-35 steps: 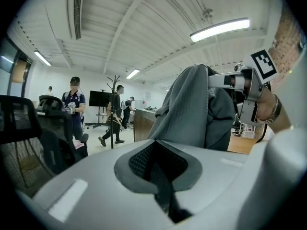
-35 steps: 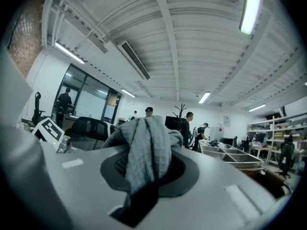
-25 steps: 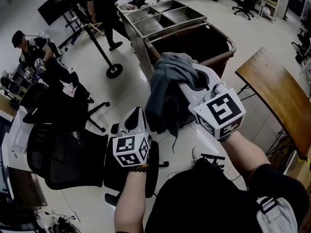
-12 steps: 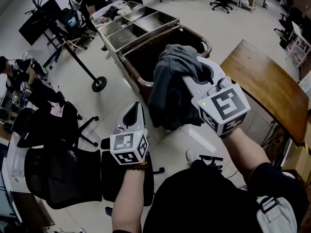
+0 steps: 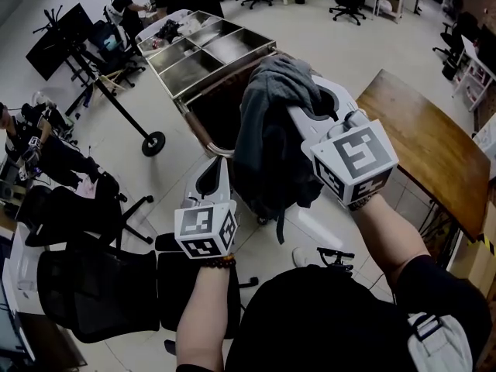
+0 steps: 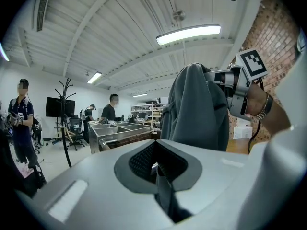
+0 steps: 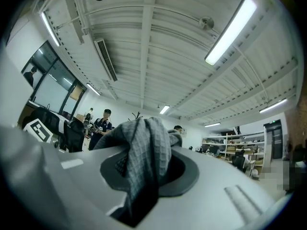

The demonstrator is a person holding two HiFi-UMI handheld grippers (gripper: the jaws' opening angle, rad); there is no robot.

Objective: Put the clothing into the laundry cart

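Note:
A dark grey garment (image 5: 271,138) hangs bunched from my right gripper (image 5: 304,103), which is shut on it and held high over the near rim of the laundry cart (image 5: 203,139). The cart has a brown fabric bin and steel compartments (image 5: 209,49) behind. In the right gripper view the grey waffle cloth (image 7: 144,147) fills the jaws and drapes over them. My left gripper (image 5: 211,173) is lower and to the left, beside the hanging cloth, shut with nothing in it. The left gripper view shows the garment (image 6: 196,109) dangling ahead of my left gripper (image 6: 156,169).
A wooden table (image 5: 434,146) stands to the right of the cart. Black office chairs (image 5: 93,285) crowd the lower left. A wheeled stand (image 5: 147,142) is left of the cart. People stand and sit at the far left and behind the cart.
The cart has come closer and more under the garment. My right gripper with the cloth now hangs over the bin's near rim. The left gripper stays shut beside it.

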